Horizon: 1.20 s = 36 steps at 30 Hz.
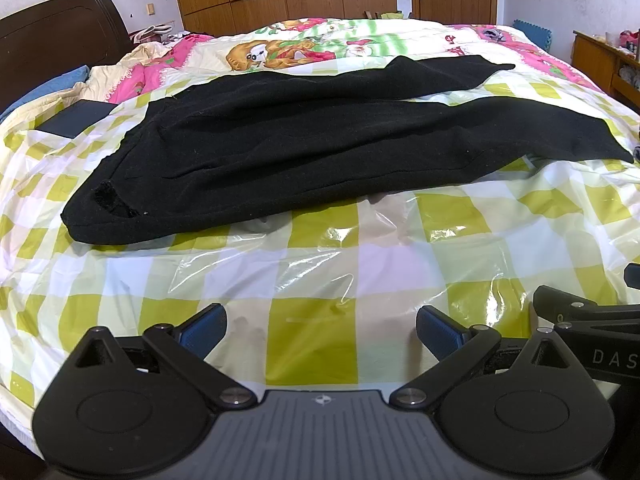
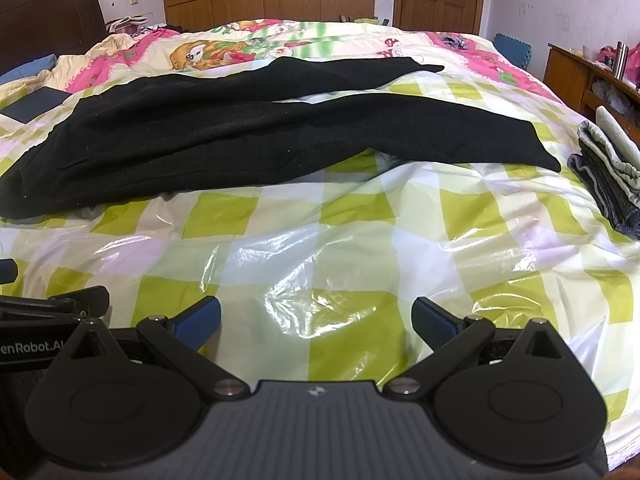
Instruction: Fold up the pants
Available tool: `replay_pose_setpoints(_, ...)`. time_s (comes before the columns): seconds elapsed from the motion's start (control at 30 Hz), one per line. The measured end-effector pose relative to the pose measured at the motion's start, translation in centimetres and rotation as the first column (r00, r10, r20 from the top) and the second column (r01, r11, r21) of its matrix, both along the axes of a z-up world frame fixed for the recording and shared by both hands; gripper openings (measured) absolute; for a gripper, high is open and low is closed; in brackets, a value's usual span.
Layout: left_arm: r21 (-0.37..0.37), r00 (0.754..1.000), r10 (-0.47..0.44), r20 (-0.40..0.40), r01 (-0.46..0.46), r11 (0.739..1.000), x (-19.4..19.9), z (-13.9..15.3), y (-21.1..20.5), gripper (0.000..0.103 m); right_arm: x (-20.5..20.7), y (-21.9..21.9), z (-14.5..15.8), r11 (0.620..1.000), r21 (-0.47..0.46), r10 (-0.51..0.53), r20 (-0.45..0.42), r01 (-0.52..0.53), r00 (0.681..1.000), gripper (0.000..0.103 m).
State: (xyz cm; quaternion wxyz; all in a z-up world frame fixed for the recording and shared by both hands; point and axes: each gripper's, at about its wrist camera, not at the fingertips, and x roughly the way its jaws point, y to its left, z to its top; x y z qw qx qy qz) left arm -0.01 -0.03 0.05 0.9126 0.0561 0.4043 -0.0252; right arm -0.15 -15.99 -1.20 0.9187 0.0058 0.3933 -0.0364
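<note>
Pants (image 1: 320, 136) lie across the bed (image 1: 312, 272) mid-area, waist left, legs right; folded clothes (image 2: 612, 168) at right edge.

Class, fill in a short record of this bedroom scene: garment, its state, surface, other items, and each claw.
garment: black fabric pants
state: spread flat, unfolded, legs apart toward the right
surface: green-and-white checked plastic sheet over the bed
other items: folded grey clothes pile at right; dark flat rectangular case at left
left claw: open, empty
right claw: open, empty
</note>
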Motion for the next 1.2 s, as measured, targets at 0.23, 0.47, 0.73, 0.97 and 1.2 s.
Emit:
replay_pose_setpoints(0.23,0.001,1.0,0.001,0.0,-0.001,1.0,0.02,-0.02,-0.03,0.103,0.01,-0.01,0.0,1.0,0.0,0.0,-0.001,0.0,1.0,0.101)
replay_pose_setpoints(0.47,0.001,1.0,0.001,0.0,-0.001,1.0,0.02,-0.02,-0.03,0.103,0.0,-0.05,-0.04,1.0,0.002,0.0,-0.002,0.0,1.0,0.101)
replay_pose_setpoints(0.73,0.001,1.0,0.001,0.0,-0.001,1.0,0.02,-0.02,-0.02,0.103,0.03,-0.11,-0.11,1.0,0.004,-0.001,-0.005,0.001,1.0,0.101)
replay_pose_setpoints(0.97,0.001,1.0,0.001,0.0,-0.001,1.0,0.01,-0.02,-0.02,0.103,0.03,-0.12,-0.16,1.0,0.006,-0.001,-0.006,0.001,1.0,0.101)
replay_pose_setpoints(1.2,0.0,1.0,0.001,0.0,-0.001,1.0,0.01,-0.02,-0.01,0.103,0.07,-0.14,-0.23,1.0,0.009,-0.002,-0.009,0.002,1.0,0.101)
